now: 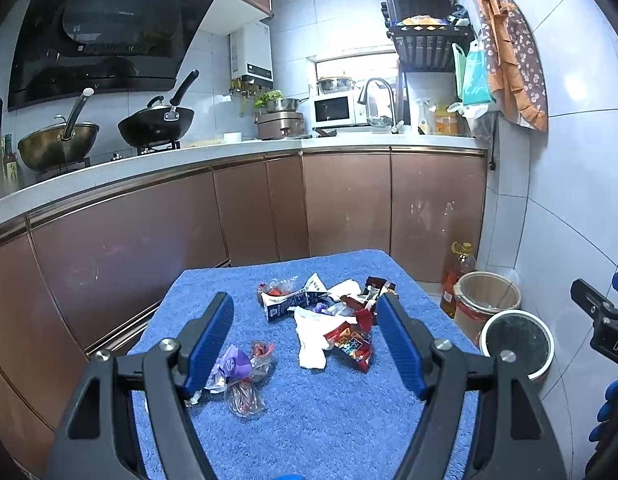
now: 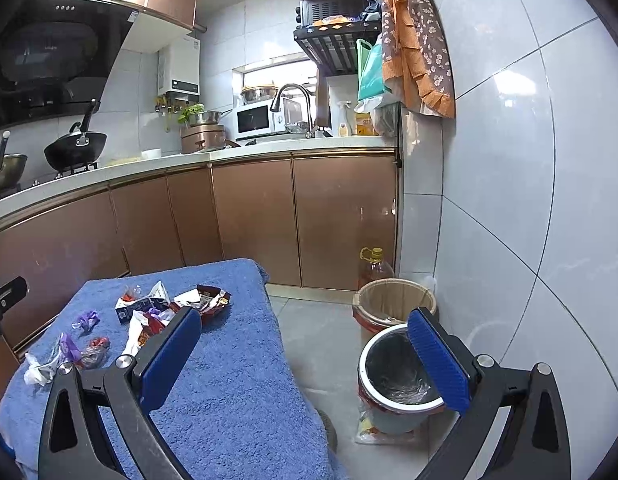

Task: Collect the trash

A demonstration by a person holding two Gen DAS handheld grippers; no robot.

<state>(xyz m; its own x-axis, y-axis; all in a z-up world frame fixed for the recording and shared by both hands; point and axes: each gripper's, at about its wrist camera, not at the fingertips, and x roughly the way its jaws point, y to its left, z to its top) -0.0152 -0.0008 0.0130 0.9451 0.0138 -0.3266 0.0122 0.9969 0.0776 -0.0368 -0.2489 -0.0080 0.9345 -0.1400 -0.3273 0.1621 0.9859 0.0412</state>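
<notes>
Several pieces of trash lie on a blue towel-covered table (image 1: 309,420): a red snack wrapper (image 1: 351,342), a white crumpled tissue (image 1: 311,330), a dark blue carton (image 1: 287,306), a purple wrapper (image 1: 235,364) and clear plastic wrappers (image 1: 243,398). My left gripper (image 1: 305,334) is open and empty, above the table's near side. My right gripper (image 2: 305,350) is open and empty, above the table's right edge. A white-rimmed bin with a liner (image 2: 397,376) stands on the floor to the right. The trash pile (image 2: 165,308) also shows in the right wrist view.
A second bin with a tan liner (image 2: 393,300) stands behind the first, next to an oil bottle (image 2: 375,266). Brown kitchen cabinets (image 1: 349,204) run behind the table. A tiled wall (image 2: 529,200) is close on the right. The right gripper shows at the left wrist view's right edge (image 1: 601,316).
</notes>
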